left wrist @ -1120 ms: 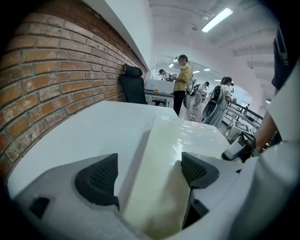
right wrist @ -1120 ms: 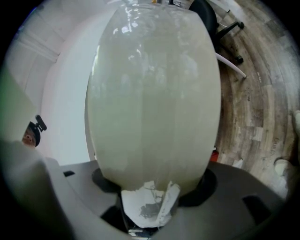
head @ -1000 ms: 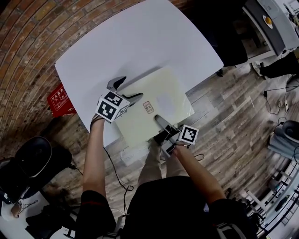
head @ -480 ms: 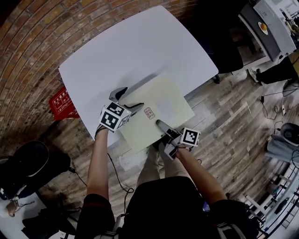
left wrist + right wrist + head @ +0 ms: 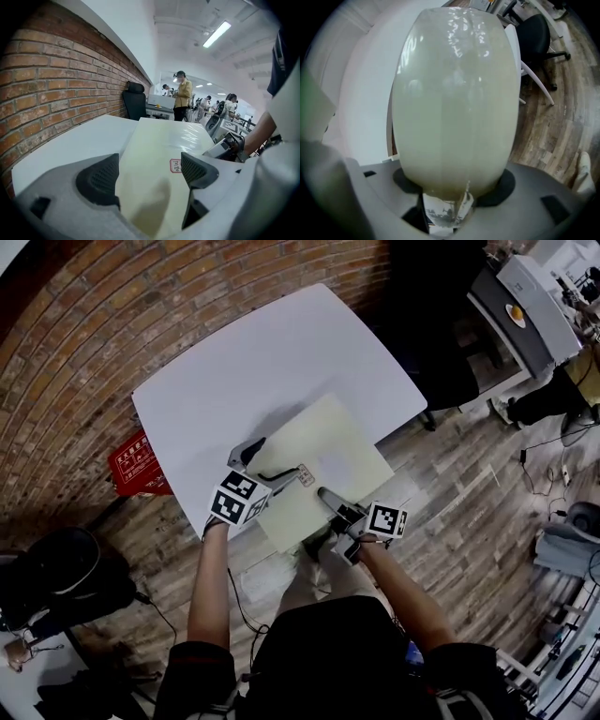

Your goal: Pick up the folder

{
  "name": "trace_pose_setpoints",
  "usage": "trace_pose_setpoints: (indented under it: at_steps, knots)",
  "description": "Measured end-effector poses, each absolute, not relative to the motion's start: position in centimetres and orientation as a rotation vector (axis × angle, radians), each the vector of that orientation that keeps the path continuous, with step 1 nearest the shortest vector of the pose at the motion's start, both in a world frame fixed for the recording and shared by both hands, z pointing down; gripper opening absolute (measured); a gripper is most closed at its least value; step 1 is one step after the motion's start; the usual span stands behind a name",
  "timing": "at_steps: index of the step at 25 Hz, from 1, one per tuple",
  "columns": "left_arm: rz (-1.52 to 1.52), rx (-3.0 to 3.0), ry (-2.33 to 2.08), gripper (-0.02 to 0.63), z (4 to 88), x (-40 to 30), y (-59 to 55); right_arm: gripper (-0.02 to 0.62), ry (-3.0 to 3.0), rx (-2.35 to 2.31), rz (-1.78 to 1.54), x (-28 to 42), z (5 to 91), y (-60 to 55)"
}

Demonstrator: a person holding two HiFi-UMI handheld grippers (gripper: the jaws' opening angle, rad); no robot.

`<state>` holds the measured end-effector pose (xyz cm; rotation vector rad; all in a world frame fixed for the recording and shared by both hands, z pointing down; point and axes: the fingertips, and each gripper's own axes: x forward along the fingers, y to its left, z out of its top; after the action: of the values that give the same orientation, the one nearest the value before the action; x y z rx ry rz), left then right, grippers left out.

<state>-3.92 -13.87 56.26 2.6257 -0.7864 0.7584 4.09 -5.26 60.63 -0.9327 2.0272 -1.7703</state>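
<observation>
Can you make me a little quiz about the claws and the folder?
1. True or false: the folder is between the jaws of the left claw.
2. The table is: A black, B white, C green.
3. Fill in: the wall beside the table is made of ____.
Key: 1 true; 2 B; 3 brick.

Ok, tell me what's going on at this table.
A person is working a pale yellow folder at the near edge of a white table, with a gripper in each hand. The left gripper and the right gripper each have an edge of the folder between their jaws, which stand wide apart rather than clamped. The folder overhangs the table edge.
</observation>
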Motion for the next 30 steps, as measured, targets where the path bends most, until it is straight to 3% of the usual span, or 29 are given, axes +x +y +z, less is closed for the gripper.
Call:
trace_pose_setpoints:
  at_steps: [6,8,16,19,30]
  knots:
    - [0.688,2.648,-0.841,0.392,53.7,-3.8,-12.9,0.275,2.075,-1.009,-1.753,4.9,59.1,-5.8]
    - [0.672,2.656,-0.863,0.321,52.9,-4.1,-12.7,0.275,2.104,-1.024,-1.731,5.1,58.4,-6.2]
    - [0.561,2.664,-0.949,0.185,49.4,-5.1,-11.7,0.275,2.276,-1.076,-1.541,5.2,53.9,-7.9]
    - [0.557,2.668,-1.013,0.084,48.6,-6.0,-11.5,0.275,2.393,-1.115,-1.451,5.1,52.7,-8.6]
    - [0.41,2.567,-1.084,0.018,46.5,-7.9,-8.0,0.275,2.689,-1.138,-1.187,1.6,47.3,-9.4]
